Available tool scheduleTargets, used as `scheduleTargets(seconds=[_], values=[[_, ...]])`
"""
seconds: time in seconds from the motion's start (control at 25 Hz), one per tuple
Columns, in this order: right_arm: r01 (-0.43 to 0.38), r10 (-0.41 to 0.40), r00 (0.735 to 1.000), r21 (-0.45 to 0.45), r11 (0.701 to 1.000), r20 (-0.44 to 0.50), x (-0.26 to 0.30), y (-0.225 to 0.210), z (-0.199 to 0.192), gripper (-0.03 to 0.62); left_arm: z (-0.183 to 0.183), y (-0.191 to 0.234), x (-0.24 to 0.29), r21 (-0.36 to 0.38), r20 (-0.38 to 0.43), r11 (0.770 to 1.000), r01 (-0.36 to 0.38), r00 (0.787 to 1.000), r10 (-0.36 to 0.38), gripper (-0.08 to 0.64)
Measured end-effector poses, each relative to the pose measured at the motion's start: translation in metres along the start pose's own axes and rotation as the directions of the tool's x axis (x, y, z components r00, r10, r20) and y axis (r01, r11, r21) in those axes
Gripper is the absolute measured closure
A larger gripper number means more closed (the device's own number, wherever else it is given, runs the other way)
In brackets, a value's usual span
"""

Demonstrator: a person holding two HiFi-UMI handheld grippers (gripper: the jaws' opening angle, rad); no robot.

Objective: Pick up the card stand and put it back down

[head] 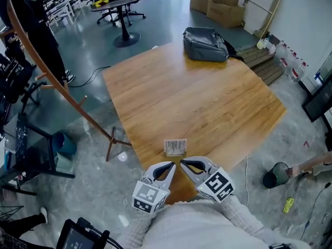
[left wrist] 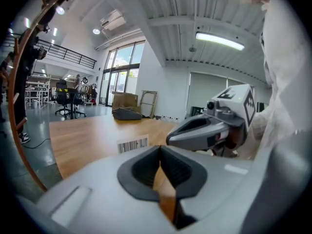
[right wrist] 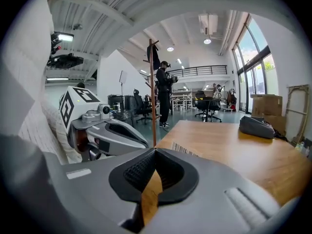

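Card stand (head: 175,147) upright near the near corner of the table (head: 207,102), just ahead of two closed, empty grippers.

Its broad face runs crosswise to the person and carries a barcode, with digits too small to read. It stands just beyond and between the tips of the left gripper (head: 171,165) and the right gripper (head: 182,163), touching neither and about equally near both. Each gripper's jaws are pressed together on nothing. A grey bag (head: 205,44) sits well apart at the far edge.
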State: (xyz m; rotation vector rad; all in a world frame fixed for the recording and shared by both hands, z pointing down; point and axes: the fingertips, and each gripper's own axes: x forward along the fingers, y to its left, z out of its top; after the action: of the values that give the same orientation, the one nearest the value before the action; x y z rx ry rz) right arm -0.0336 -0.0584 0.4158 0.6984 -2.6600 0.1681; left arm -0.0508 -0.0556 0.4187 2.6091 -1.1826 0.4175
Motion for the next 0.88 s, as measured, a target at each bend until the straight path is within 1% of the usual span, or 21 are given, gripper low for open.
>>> scheduleTargets(seconds=[0.24, 0.48, 0.64, 0.88], values=[[0.000, 0.000, 1.000, 0.014, 1.000, 0.003, 0.0009, -0.0048, 0.0016, 0.594, 0.0000, 0.0023, 0.0038, -0.026, -0.007, 1.000, 0.007, 1.000, -0.007, 0.552], [-0.007, 0.007, 1.000, 0.019, 1.000, 0.001, 0.0000, -0.0021, 0.0013, 0.594, 0.0010, -0.0019, 0.0049, -0.019, -0.005, 1.000, 0.021, 1.000, -0.021, 0.552], [-0.003, 0.003, 1.000, 0.030, 1.000, 0.001, -0.0004, -0.0018, 0.0004, 0.594, 0.0009, -0.0020, 0.0042, -0.002, -0.012, 1.000, 0.022, 1.000, -0.022, 0.552], [-0.006, 0.007, 1.000, 0.035, 0.999, -0.005, -0.0004, -0.0039, -0.0020, 0.594, 0.0014, -0.0018, 0.0062, 0.001, -0.012, 1.000, 0.027, 1.000, -0.027, 0.552]])
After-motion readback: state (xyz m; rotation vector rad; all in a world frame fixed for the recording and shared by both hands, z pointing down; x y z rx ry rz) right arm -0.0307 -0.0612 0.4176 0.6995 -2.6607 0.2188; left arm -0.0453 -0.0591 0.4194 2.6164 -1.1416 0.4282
